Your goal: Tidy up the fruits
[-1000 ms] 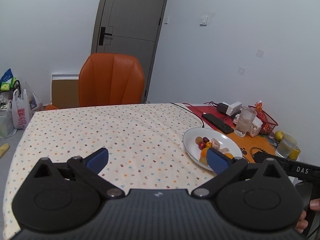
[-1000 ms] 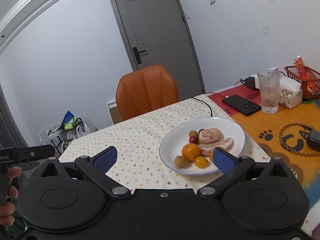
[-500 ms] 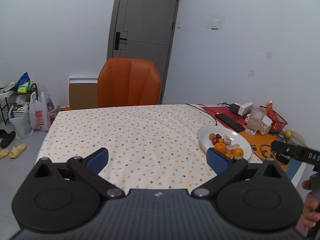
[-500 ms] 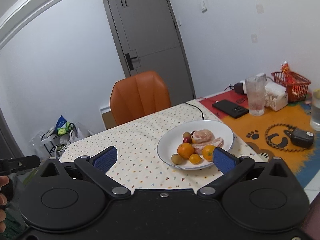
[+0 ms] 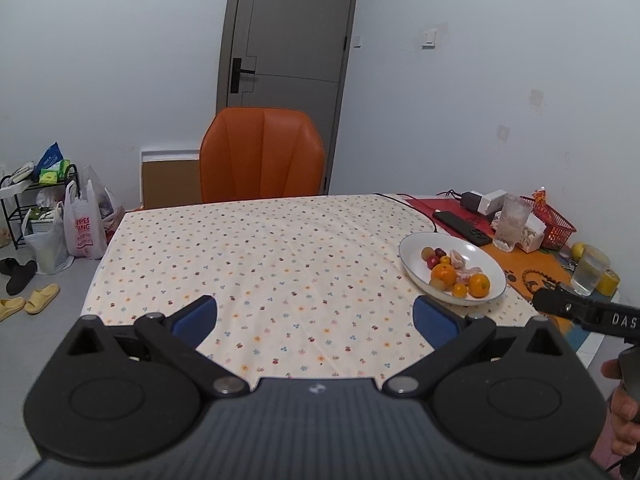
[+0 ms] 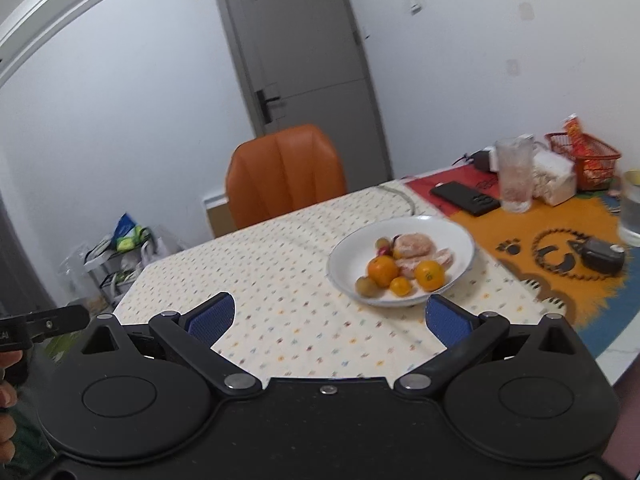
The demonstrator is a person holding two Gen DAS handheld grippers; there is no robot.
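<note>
Your right gripper, jaws wide apart and empty like your left gripper, sits nearer the white plate of fruit, which lies just ahead and slightly right on the dotted tablecloth.

Both wrist views looked forward over the table's near edge, well back, left one higher; they shared the fruit plate and orange chair.
</note>
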